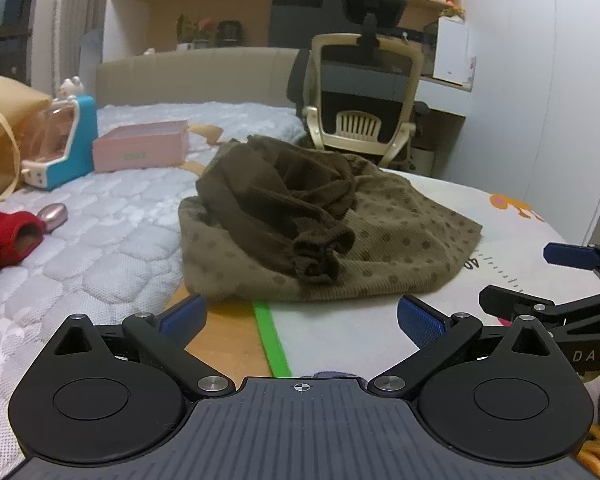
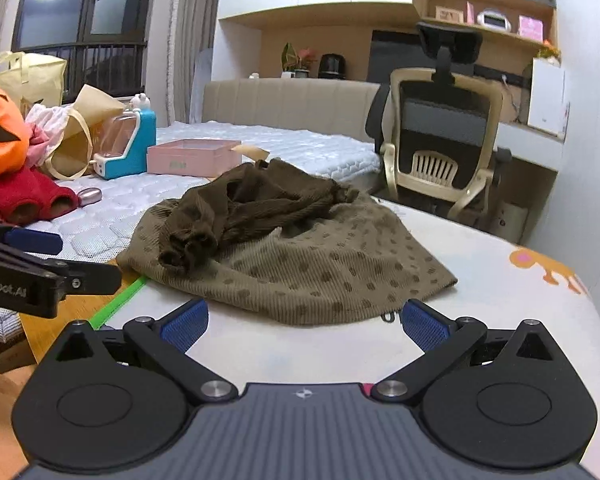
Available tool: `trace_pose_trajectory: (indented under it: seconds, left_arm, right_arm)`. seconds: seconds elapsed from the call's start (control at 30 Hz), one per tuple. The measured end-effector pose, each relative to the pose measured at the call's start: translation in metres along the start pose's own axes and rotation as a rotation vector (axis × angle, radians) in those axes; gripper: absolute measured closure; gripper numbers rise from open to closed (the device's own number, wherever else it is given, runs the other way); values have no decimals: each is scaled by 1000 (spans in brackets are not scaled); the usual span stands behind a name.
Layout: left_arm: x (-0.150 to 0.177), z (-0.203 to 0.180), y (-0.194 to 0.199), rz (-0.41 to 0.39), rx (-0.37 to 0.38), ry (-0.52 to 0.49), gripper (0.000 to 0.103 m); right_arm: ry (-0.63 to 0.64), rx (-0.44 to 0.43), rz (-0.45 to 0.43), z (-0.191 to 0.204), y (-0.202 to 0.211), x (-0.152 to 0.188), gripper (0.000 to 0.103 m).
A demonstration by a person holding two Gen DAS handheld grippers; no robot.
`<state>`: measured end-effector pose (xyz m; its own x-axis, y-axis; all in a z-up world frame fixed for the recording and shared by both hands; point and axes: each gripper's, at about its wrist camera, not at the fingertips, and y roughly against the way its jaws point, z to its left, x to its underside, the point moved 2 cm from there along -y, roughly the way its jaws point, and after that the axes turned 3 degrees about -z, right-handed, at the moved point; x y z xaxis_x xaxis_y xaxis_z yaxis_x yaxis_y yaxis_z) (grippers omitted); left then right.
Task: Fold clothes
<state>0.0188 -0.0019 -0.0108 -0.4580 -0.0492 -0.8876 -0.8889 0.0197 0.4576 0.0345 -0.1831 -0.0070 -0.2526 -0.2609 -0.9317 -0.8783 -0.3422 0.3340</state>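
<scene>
A crumpled olive-brown corduroy garment with dots [image 1: 384, 248] [image 2: 320, 268] lies on a white play mat [image 1: 340, 332] [image 2: 480, 280], with its dark brown sleeves [image 1: 284, 200] [image 2: 236, 208] bunched on top. My left gripper [image 1: 302, 320] stands open just short of the garment's near hem, nothing between its blue pads. My right gripper [image 2: 304, 324] is open too, close to the hem's near edge, and holds nothing. Each gripper shows at the edge of the other's view: the right gripper [image 1: 556, 276] and the left gripper [image 2: 40, 256].
A quilted white mattress [image 1: 112, 224] lies to the left with a pink box [image 1: 140, 150], a blue toy [image 1: 60, 144], a paper bag [image 1: 4, 136] and red clothing [image 1: 4, 236]. An office chair [image 1: 364, 92] and desk stand behind. A green tape strip [image 1: 272, 340] edges the mat.
</scene>
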Motion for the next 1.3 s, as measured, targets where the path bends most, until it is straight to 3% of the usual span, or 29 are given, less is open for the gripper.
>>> trace_pose_trajectory:
  seconds: [0.3, 1.3]
  left_arm:
    - [2, -1, 1, -5, 12, -3, 0]
    - [3, -3, -3, 31, 0, -15, 0]
  right_arm:
    - [-147, -39, 64, -8, -2, 0, 0]
    - [-157, -65, 84, -9, -5, 4, 0]
